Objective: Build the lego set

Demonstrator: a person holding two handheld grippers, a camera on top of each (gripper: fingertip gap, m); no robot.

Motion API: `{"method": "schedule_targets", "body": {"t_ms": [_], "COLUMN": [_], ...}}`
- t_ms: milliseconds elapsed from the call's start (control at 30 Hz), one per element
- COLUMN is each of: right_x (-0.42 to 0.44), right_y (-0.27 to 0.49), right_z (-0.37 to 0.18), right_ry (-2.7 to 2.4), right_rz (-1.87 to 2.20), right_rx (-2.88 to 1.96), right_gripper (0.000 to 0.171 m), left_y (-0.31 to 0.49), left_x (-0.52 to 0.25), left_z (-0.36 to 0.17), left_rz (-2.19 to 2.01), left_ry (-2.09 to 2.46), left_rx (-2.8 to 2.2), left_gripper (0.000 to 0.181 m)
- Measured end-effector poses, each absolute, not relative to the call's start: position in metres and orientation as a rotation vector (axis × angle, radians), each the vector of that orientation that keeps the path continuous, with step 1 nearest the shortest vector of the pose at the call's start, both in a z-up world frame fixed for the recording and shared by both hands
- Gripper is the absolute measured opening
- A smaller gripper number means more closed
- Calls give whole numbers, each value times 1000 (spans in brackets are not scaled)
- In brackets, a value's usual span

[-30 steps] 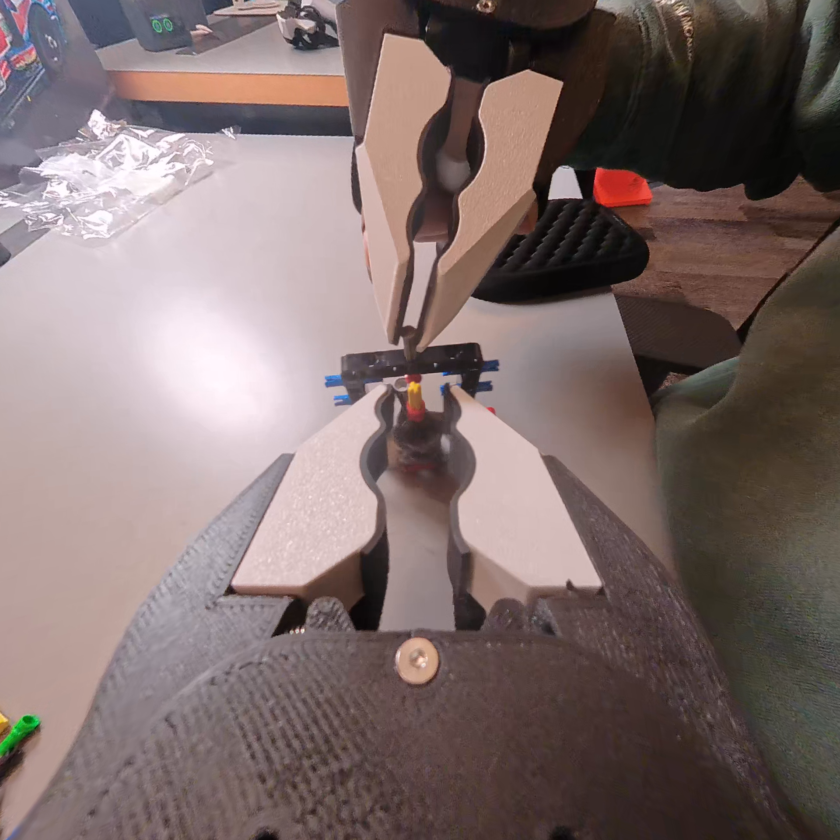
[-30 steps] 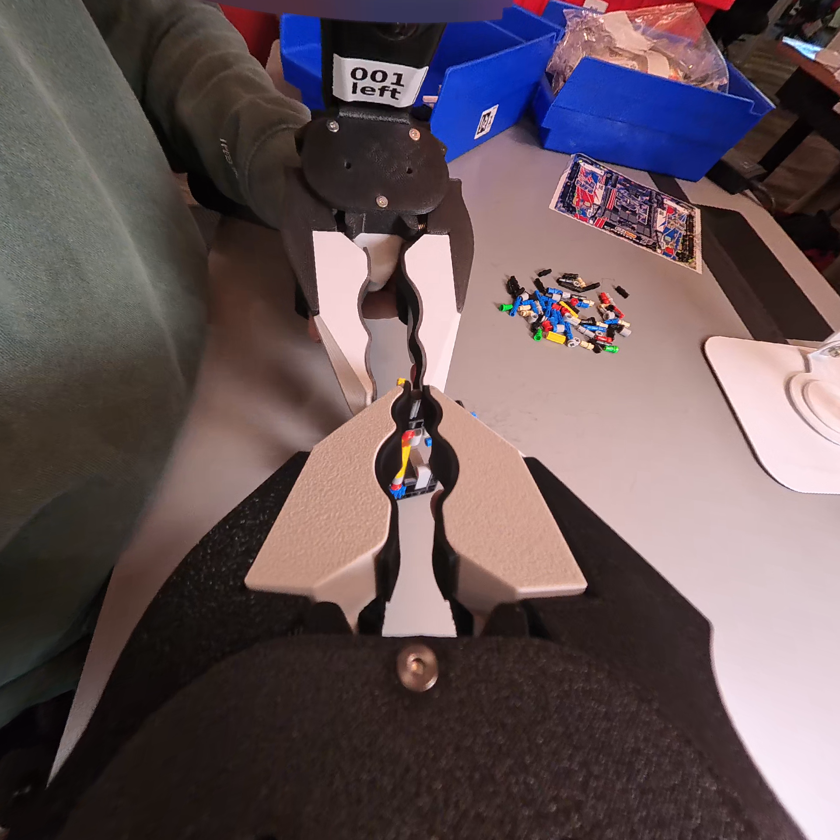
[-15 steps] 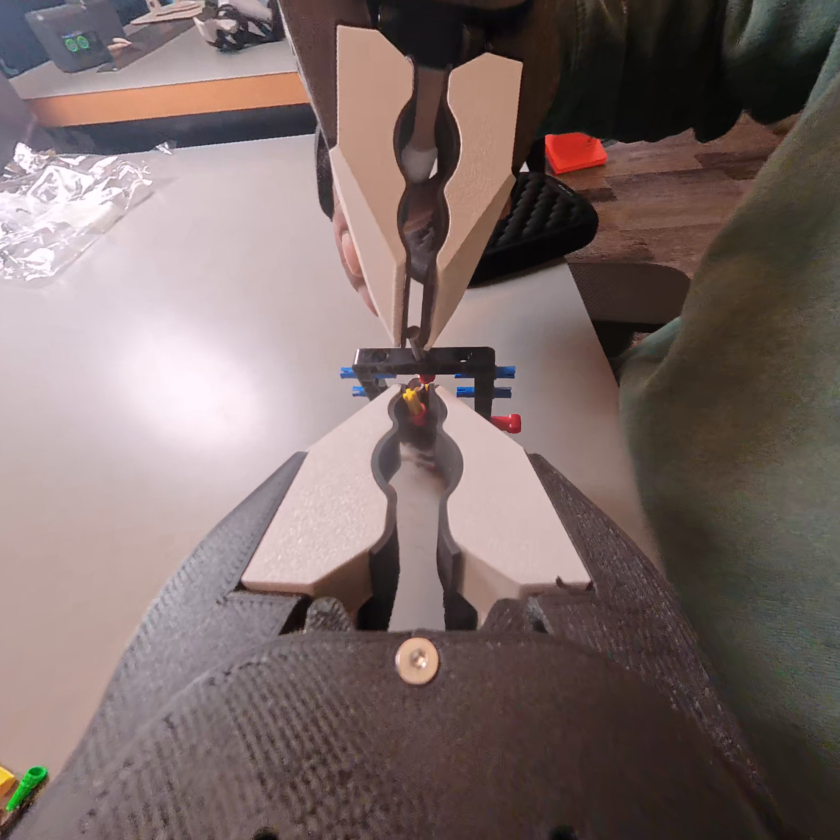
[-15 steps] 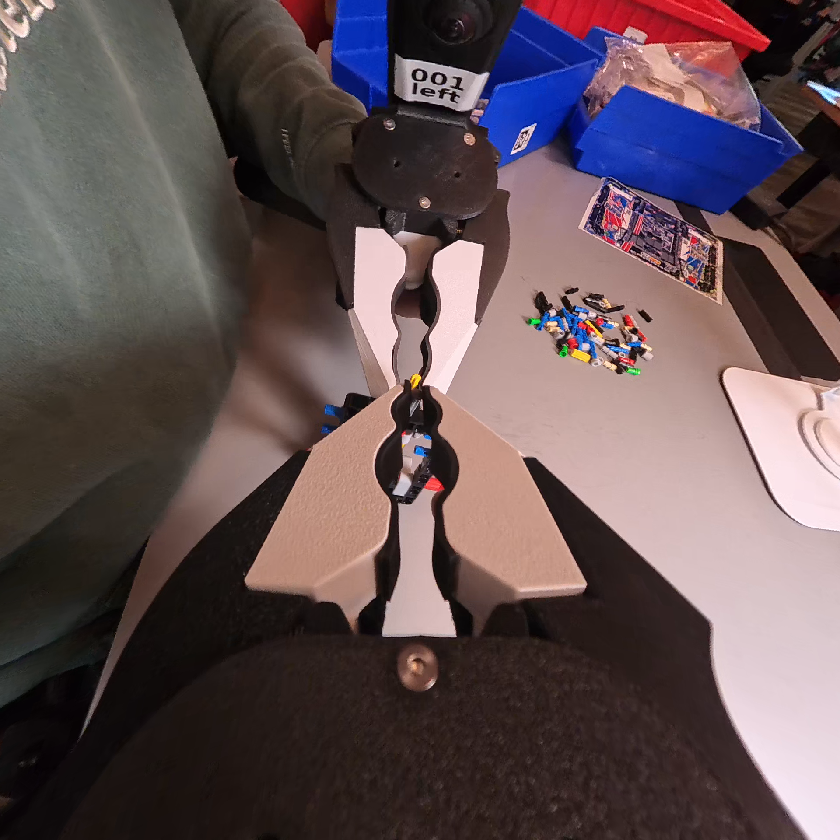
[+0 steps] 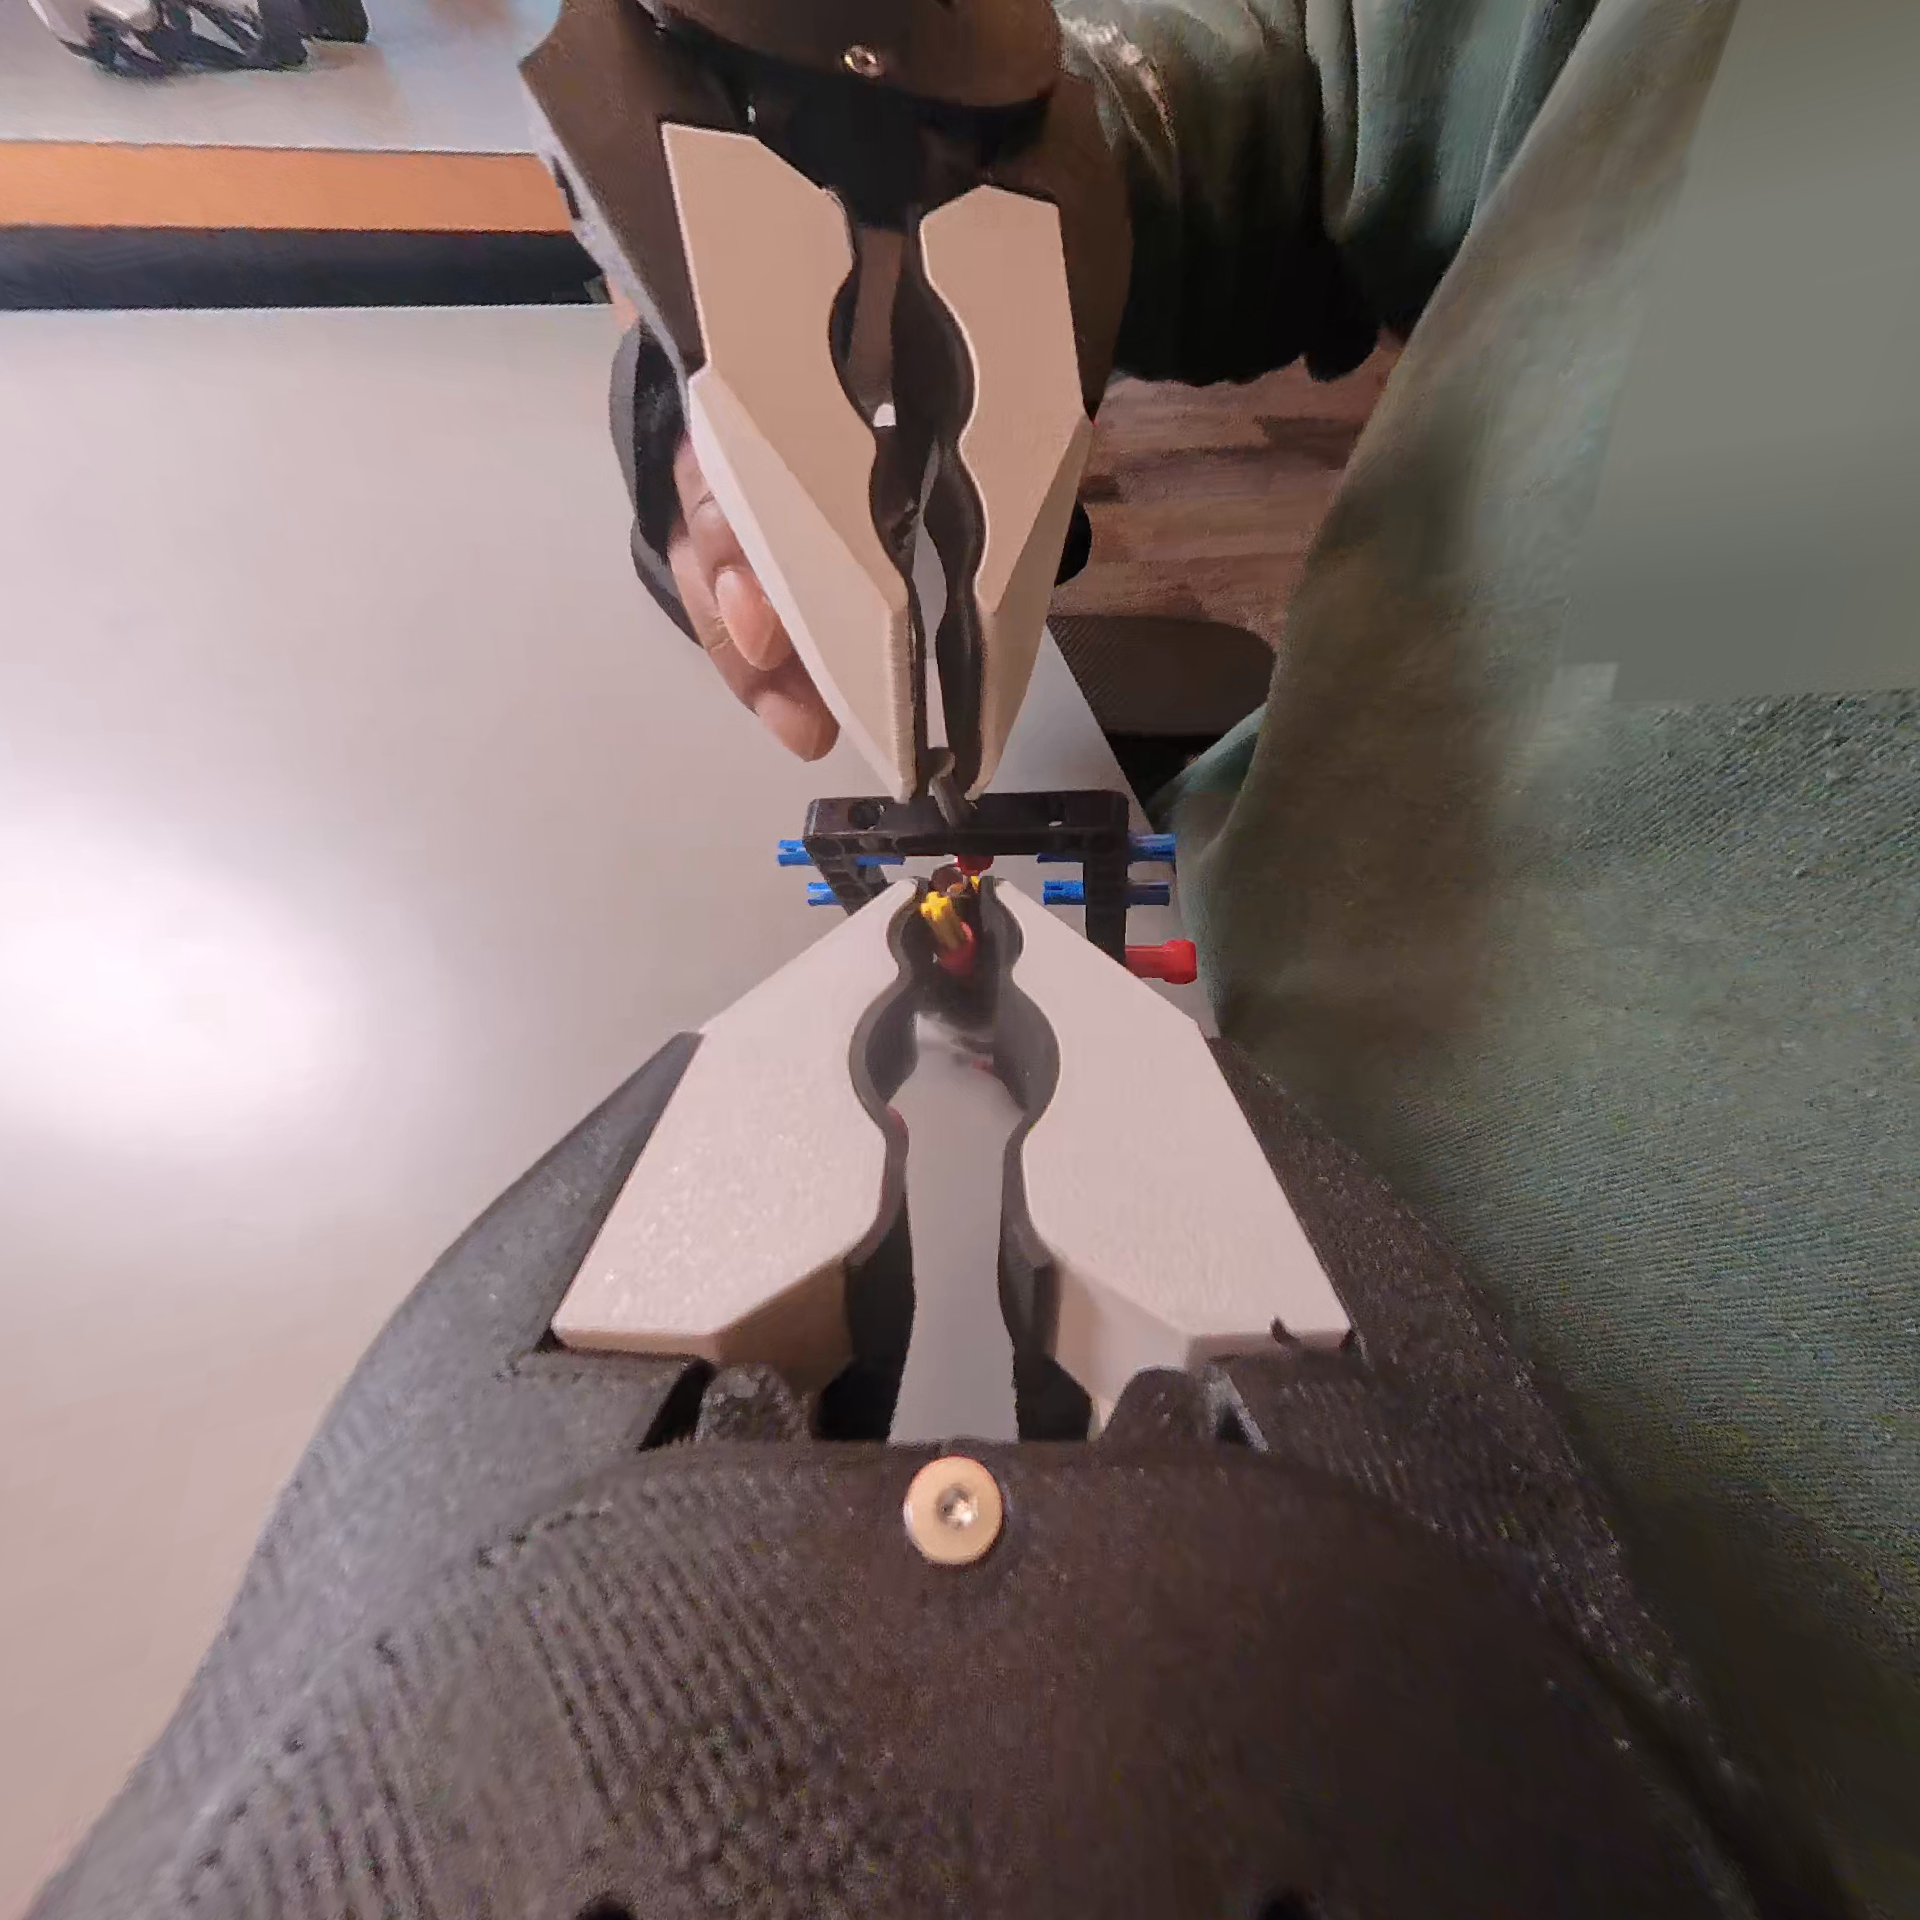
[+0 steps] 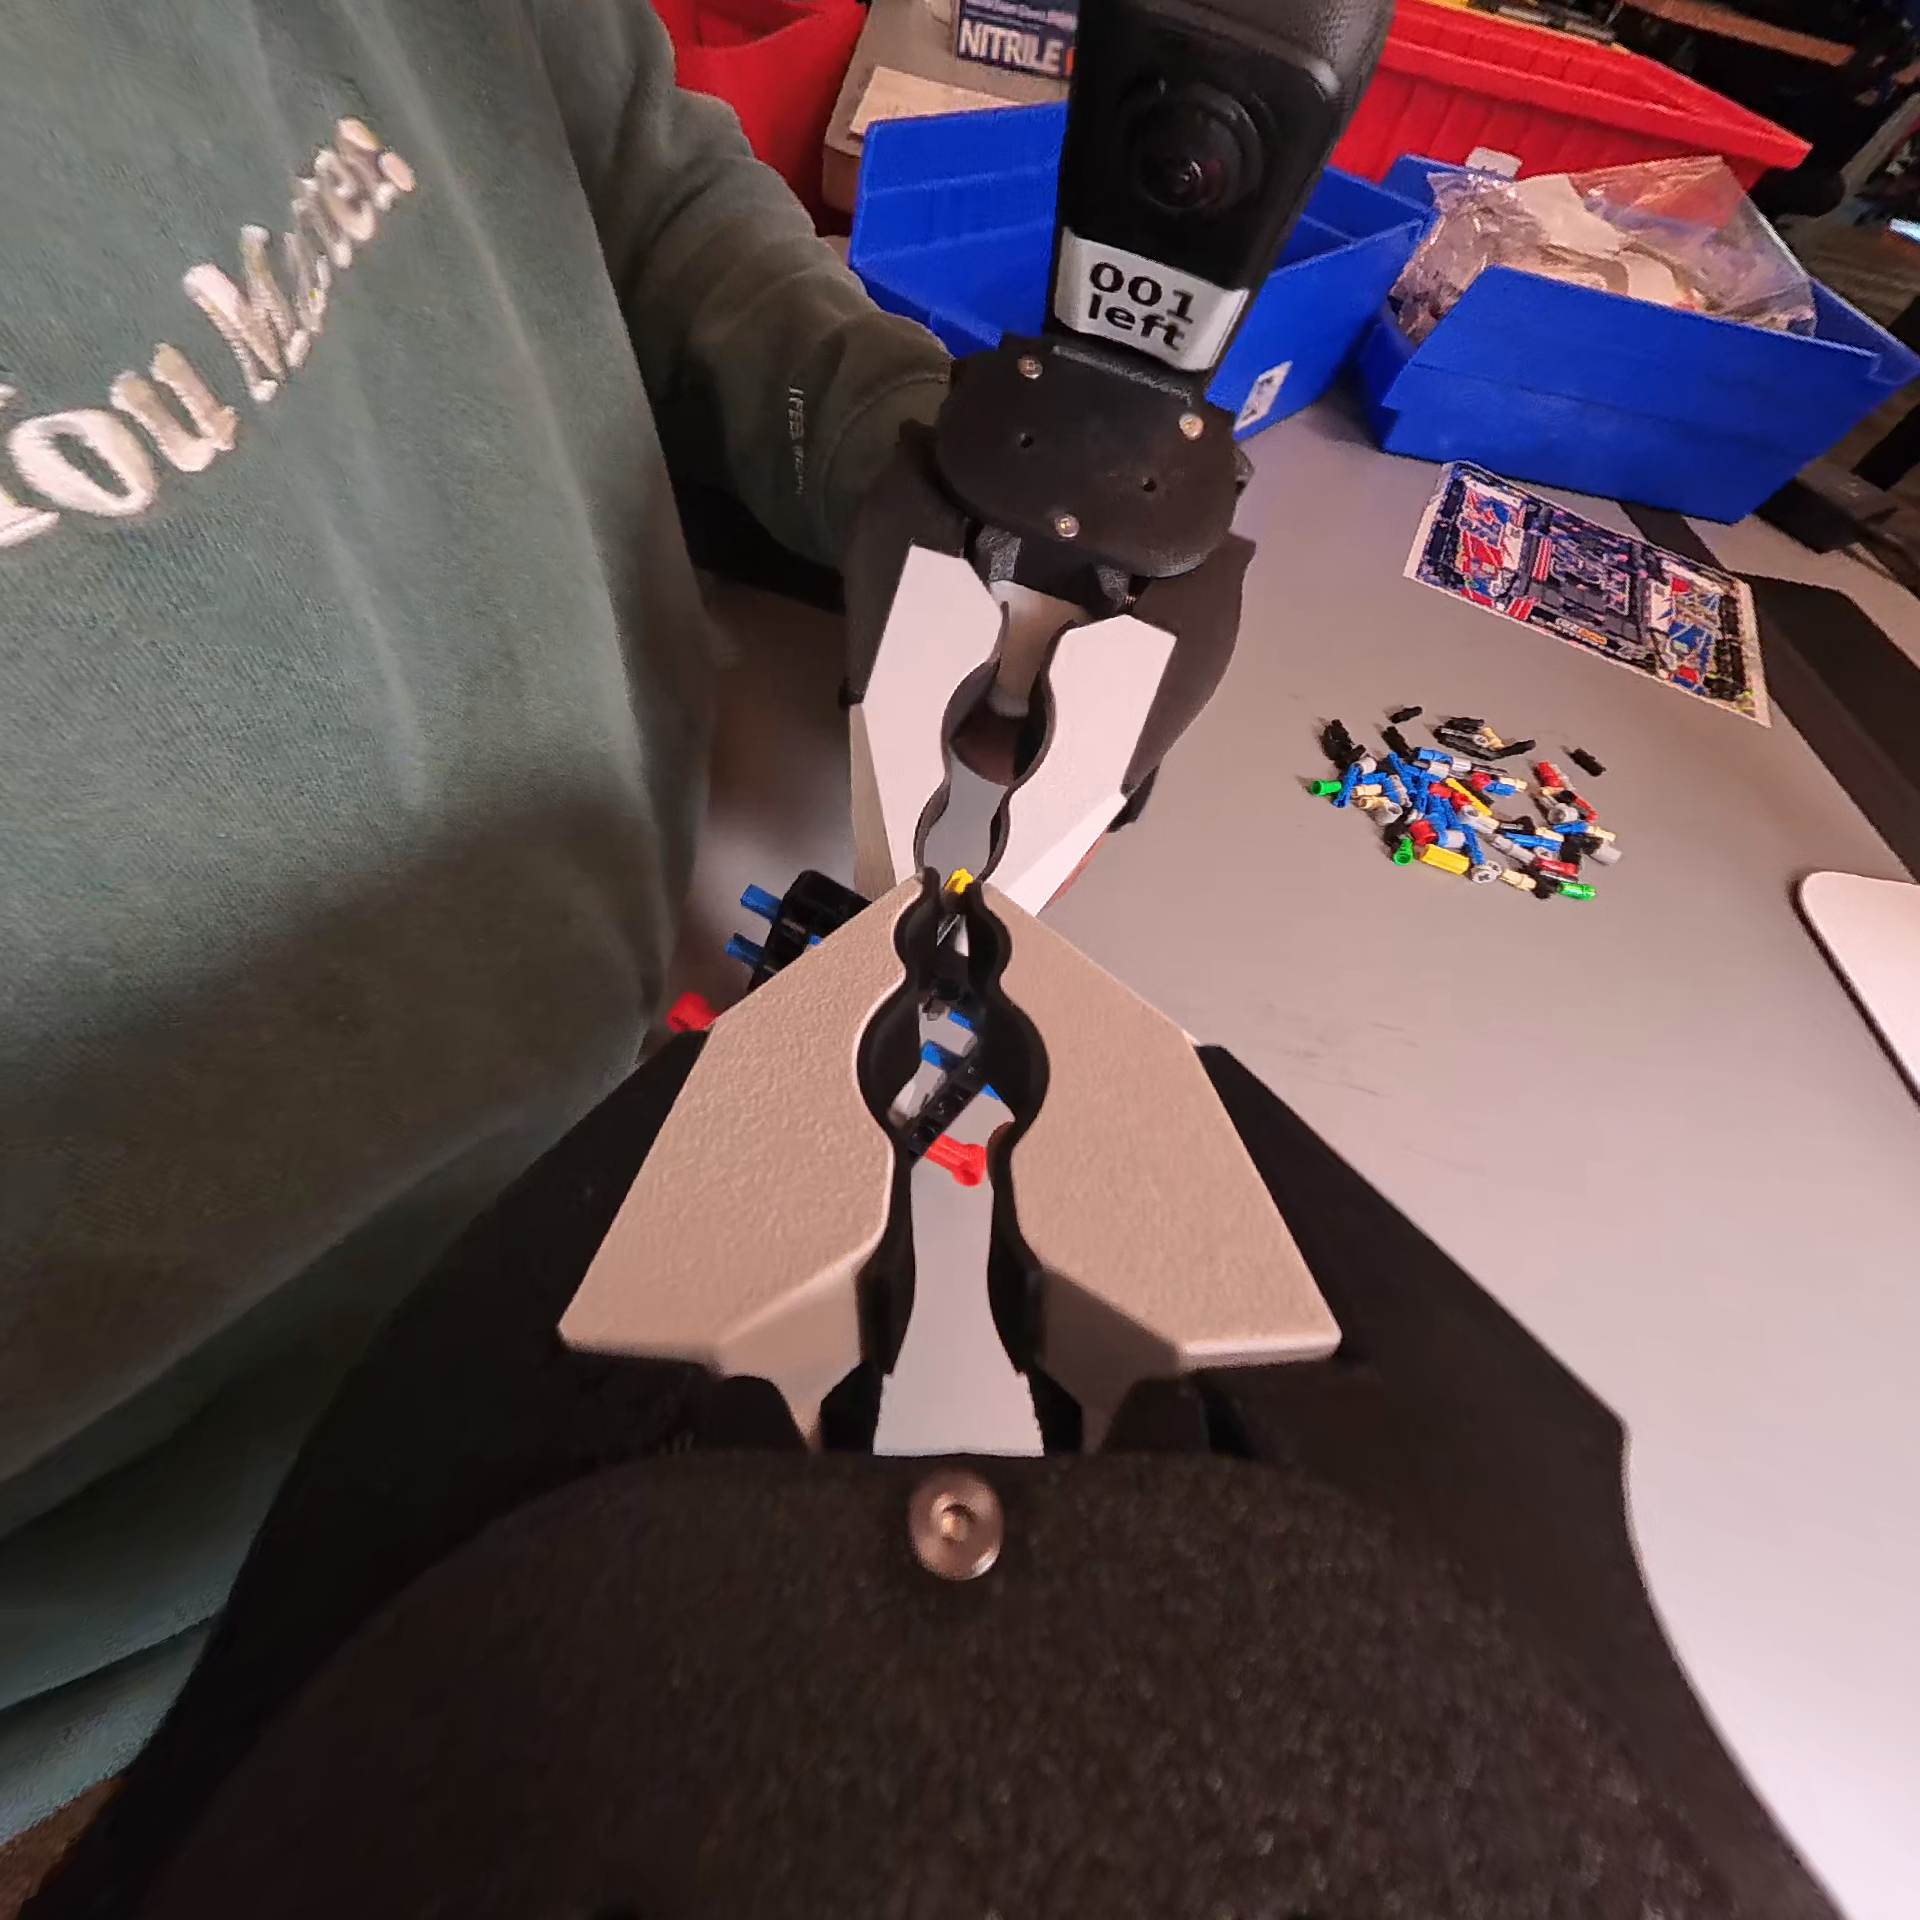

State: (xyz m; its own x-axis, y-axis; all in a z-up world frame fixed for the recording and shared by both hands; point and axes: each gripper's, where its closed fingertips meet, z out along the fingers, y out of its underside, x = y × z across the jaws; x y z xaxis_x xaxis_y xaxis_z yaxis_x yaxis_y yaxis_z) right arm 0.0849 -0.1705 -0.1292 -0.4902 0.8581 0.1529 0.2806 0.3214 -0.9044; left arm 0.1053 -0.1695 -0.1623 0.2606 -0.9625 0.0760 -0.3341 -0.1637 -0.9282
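My left gripper [image 5: 951, 891] is shut on a small lego assembly held above the grey table [image 5: 312, 831]. The assembly is a black beam frame [image 5: 1049, 810] with blue pins [image 5: 1107, 890], a red pin [image 5: 1164, 958] and a yellow axle [image 5: 935, 912] between my fingertips. My right gripper [image 5: 940, 779] comes down from above, shut on a small dark grey pin [image 5: 948, 798] that touches the frame's top beam. In the right wrist view, my right gripper [image 6: 951, 899] meets the left one tip to tip. The frame [image 6: 800, 920] shows to its left.
A pile of loose small pieces [image 6: 1455, 805] lies on the table to the right, with a printed sheet [image 6: 1590, 587] and blue bins [image 6: 1621, 384] behind it. A white flat object [image 6: 1870, 966] lies at the right edge. The person's green sweatshirt [image 6: 312, 727] is close on the left.
Both grippers have swung with the assembly, so the frame's right side and red pin now show. The right gripper has stayed at the top beam with the pin.
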Motion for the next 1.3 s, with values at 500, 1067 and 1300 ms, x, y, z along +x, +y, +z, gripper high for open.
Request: {"method": "schedule_targets", "body": {"t_ms": [500, 1067, 1300], "right_x": [41, 9, 9], "right_y": [-146, -118, -118], "right_z": [-98, -83, -78], "right_ry": [-1842, -1759, -1717], "right_rz": [1411, 1423, 1421], "right_rx": [-1111, -1014, -1010], "right_gripper": [2, 0, 0], "left_y": [-155, -131, -132], "left_x": [77, 48, 47], "left_z": [-117, -94, -90], "left_rz": [-1509, -1757, -1743], "left_ry": [786, 463, 485], "left_rx": [-1500, -1358, -1330], "left_gripper": [6, 8, 7]}}
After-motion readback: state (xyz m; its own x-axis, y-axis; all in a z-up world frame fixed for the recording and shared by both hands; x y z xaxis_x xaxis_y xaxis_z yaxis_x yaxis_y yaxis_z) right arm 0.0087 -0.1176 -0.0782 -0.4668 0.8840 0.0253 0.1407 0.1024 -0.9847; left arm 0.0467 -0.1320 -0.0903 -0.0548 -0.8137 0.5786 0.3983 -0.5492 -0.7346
